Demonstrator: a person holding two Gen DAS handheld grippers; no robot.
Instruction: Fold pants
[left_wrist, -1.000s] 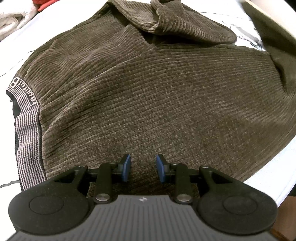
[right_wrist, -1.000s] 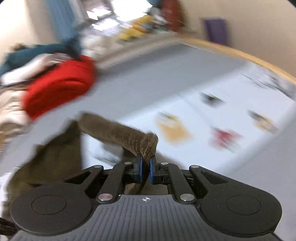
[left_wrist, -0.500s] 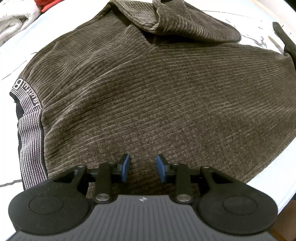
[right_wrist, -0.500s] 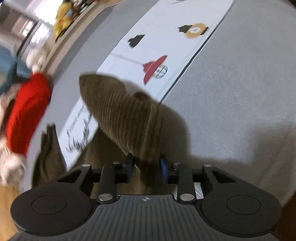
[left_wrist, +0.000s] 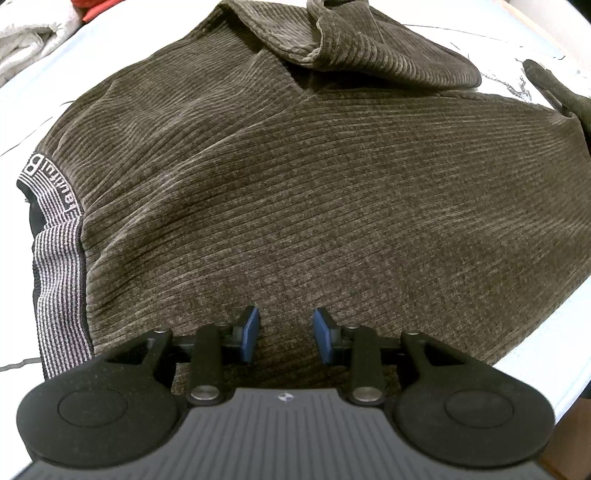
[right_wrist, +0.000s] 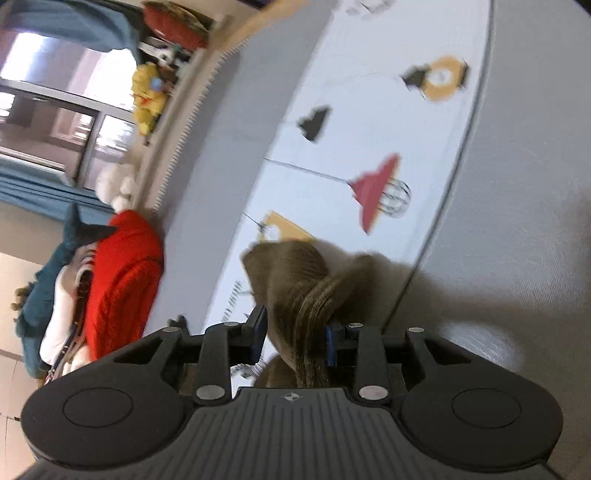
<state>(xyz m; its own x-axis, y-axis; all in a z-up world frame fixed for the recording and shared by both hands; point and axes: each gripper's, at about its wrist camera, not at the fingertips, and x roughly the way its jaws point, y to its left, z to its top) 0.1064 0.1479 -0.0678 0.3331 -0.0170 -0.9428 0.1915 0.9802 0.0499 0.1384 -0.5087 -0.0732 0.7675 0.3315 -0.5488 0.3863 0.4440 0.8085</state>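
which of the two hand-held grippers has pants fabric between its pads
The right hand-held gripper: a bunched fold of the brown pants sits between its closing jaws. The left hand-held gripper stands open above flat fabric.

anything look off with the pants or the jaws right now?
Mostly tidy. The pants lie flat, but a leg end at the far edge is flopped over in a rumpled flap. A bunched fold sits between the right gripper's jaws, which are closing. The left gripper is open over flat cloth.

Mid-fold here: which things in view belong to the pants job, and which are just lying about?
Job: brown corduroy pants; left gripper, jaws apart over them; right gripper, closing around a bunched pant end.
Lying about: red garment; white cloth; yellow plush toy.
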